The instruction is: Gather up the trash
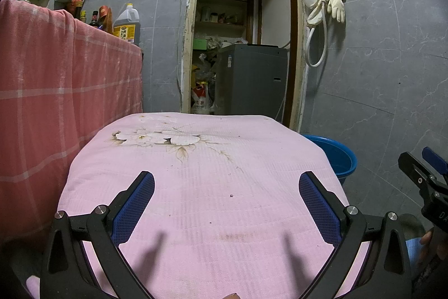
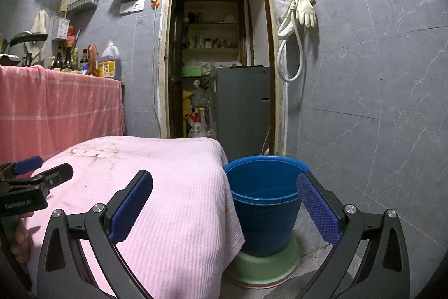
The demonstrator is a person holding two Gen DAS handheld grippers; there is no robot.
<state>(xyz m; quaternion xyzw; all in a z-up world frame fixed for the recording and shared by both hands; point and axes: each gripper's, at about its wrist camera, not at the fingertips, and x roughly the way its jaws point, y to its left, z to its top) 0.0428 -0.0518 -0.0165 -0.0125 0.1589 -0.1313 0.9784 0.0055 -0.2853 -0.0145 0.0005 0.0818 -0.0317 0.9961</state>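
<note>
my left gripper (image 1: 226,203) hangs wide open over the pink cloth (image 1: 196,173), nothing in it; right gripper (image 2: 224,203) is spread wide too, at the cloth's right edge; blue bucket (image 2: 263,209) sits just beside it on the floor; only tiny specks (image 1: 231,196) on the cloth

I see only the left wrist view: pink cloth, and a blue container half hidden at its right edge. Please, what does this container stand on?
Observer: The blue bucket stands on a pale green basin on the floor; only the right wrist view shows this.
Operator: Is there trash in the bucket?
Observer: The part of the inside I can see shows no trash; the bottom is hidden.
Operator: And the right gripper, is it open?
Observer: Yes. The right gripper is open and empty, one finger over the pink cloth, the other past the bucket.
</note>
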